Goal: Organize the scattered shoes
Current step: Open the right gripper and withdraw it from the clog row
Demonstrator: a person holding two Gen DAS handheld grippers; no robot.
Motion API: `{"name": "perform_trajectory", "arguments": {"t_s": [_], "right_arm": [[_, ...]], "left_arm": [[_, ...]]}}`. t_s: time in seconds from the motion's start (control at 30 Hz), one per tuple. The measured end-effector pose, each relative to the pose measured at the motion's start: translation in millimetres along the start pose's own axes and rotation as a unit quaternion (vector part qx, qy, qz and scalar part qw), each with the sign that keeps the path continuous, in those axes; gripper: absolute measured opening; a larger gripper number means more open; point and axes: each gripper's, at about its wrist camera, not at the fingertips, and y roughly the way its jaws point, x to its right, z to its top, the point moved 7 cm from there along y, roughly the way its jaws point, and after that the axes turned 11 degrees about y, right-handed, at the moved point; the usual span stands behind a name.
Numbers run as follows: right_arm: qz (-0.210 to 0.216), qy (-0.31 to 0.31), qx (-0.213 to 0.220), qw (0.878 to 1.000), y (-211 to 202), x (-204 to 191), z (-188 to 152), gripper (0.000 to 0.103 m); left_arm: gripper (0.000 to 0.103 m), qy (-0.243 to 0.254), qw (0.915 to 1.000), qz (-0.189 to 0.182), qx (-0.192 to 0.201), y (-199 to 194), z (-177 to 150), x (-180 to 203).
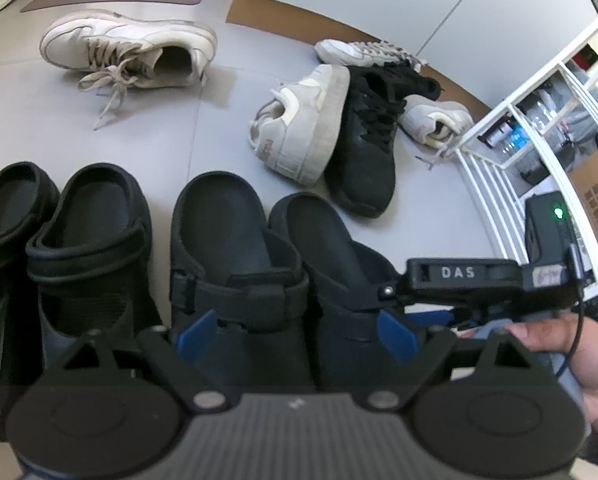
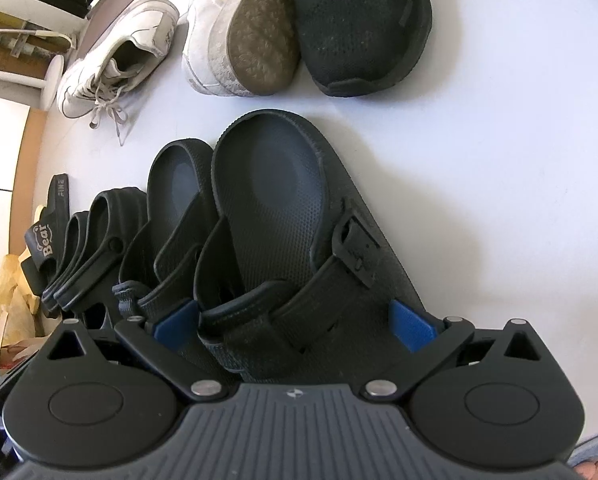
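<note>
The white wire rack (image 1: 547, 92) at the right edge of the left wrist view holds plastic bottles (image 1: 515, 140) and a cardboard box (image 1: 597, 196). Black clogs (image 1: 235, 248) line the bottom of the frame on the floor (image 1: 147, 120); sneakers (image 1: 303, 128) lie scattered above. The left claw (image 1: 295, 334) gapes wide over a clog, gripping nothing. Only the right wrist view shows a "Bear" slide (image 2: 45, 240) at far left; the right claw (image 2: 295, 320) straddles the nearest clog's strap (image 2: 259, 312), contact unclear.
</note>
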Motion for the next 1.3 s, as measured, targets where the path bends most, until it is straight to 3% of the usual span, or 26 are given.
{"name": "perform_trajectory", "arguments": {"t_s": [0.17,0.3,0.37,0.5,0.8,1.03,1.23,1.3], "right_arm": [[0.008,-0.050,-0.019,0.999,-6.4,-0.9,-3.5,0.103],[-0.021,-0.108,-0.018,0.994,-6.6,0.7,-12.0,0.103],[-0.020,-0.108,-0.034,0.993,2.0,1.7,-18.9,0.103],[-0.038,-0.094,-0.014,0.995,5.8,-1.4,-21.0,0.103],[-0.018,-0.050,-0.020,0.998,7.9,1.0,-19.0,0.103],[-0.021,-0.077,0.000,0.997,7.9,-10.7,-23.7,0.103],[0.027,-0.083,0.011,0.996,-11.2,-13.8,-18.8,0.103],[0.019,-0.094,0.019,0.995,-15.6,-14.3,-18.3,0.103]], "left_arm": [[0.090,-0.007,0.9999,0.003,0.010,-4.4,5.2,-6.5],[0.090,-0.016,0.9998,0.008,0.014,-7.2,6.1,-16.1],[0.090,-0.019,0.9997,0.009,0.013,-7.3,6.5,-19.6],[0.090,-0.020,0.9996,0.012,0.013,-7.8,7.4,-24.0],[0.090,-0.024,0.9995,0.016,0.013,-8.6,7.1,-25.6],[0.090,-0.023,0.9995,0.018,0.015,-8.7,9.3,-24.0],[0.090,-0.029,0.9990,0.025,0.024,-13.9,16.0,-32.9],[0.090,-0.039,0.9983,0.031,0.032,-16.7,21.3,-38.9]]}}
